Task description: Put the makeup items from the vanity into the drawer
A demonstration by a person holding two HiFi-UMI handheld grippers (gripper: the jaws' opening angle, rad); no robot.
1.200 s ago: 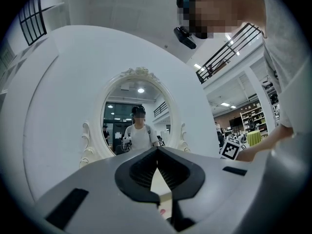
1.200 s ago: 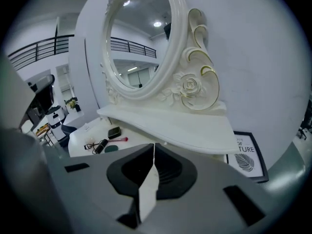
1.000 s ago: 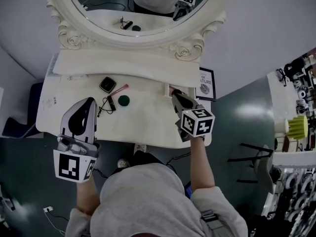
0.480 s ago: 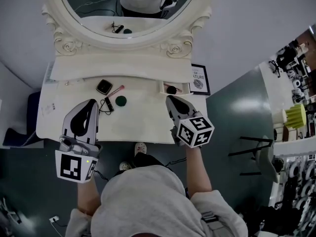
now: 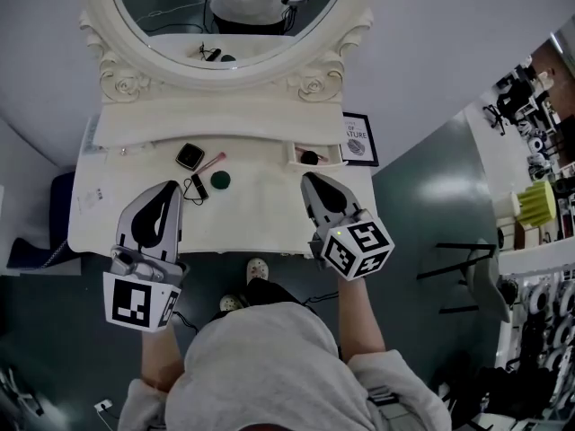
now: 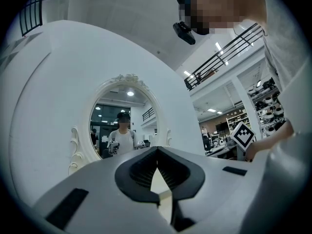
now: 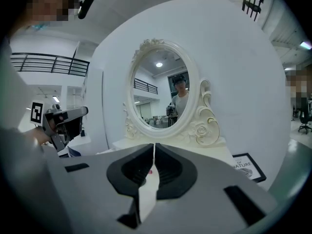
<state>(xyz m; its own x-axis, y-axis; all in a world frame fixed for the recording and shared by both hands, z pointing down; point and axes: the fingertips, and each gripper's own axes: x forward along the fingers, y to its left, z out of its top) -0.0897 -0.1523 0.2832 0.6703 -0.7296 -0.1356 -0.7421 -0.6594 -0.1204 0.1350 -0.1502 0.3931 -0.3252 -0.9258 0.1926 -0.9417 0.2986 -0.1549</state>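
On the white vanity top (image 5: pixel 252 218), left of middle, lie a black square compact (image 5: pixel 190 156), a pink stick (image 5: pixel 213 162), a round green item (image 5: pixel 218 180) and a small black piece with a cord (image 5: pixel 199 188). A small drawer (image 5: pixel 331 155) stands open at the back right, and a dark item (image 5: pixel 310 158) lies inside it. My left gripper (image 5: pixel 169 185) (image 6: pixel 157 149) is shut and holds nothing, its tip just left of the black corded piece. My right gripper (image 5: pixel 306 178) (image 7: pixel 154 145) is shut and holds nothing, a little in front of the drawer.
An oval mirror in an ornate white frame (image 5: pixel 229 25) rises behind the vanity top. A framed picture (image 5: pixel 357 139) stands right of the drawer. The vanity's front edge runs just ahead of the person's body. Shelves with clutter (image 5: pixel 539 214) are far right.
My right gripper has drawn back from the open drawer toward the front edge, and a dark item now shows in the drawer. The left gripper has hardly moved.
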